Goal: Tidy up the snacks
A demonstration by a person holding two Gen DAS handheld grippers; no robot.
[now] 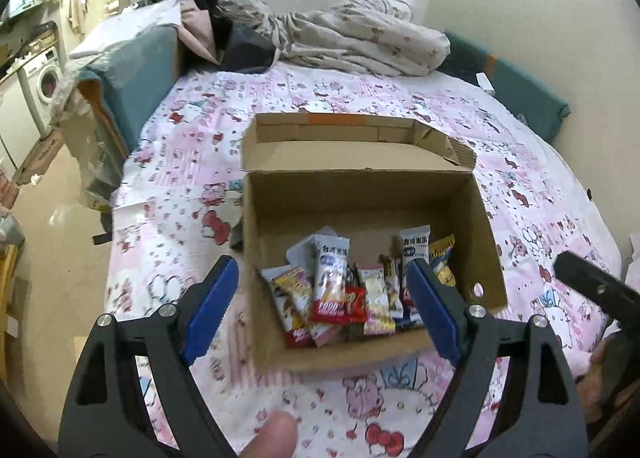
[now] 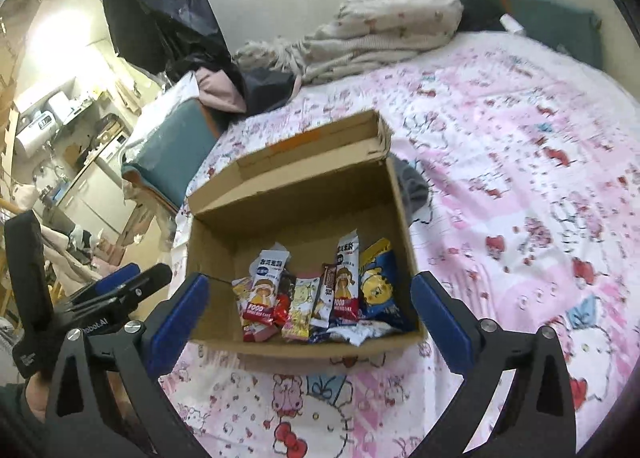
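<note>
An open cardboard box (image 1: 360, 197) sits on the pink patterned bed sheet; it also shows in the right wrist view (image 2: 296, 213). Several snack packets (image 1: 344, 294) lie side by side along its near wall, also seen in the right wrist view (image 2: 320, 298). My left gripper (image 1: 322, 294) is open and empty, held above the box's near edge. My right gripper (image 2: 310, 306) is open and empty, also above the near edge. The right gripper's body shows at the right of the left wrist view (image 1: 592, 294). The left gripper shows at the left of the right wrist view (image 2: 120, 290).
A crumpled blanket (image 1: 360, 33) and dark clothes (image 1: 240, 45) lie at the bed's far end by the wall. A teal cushion (image 1: 136, 77) borders the bed's left side. The floor and a washing machine (image 1: 44, 81) lie to the left.
</note>
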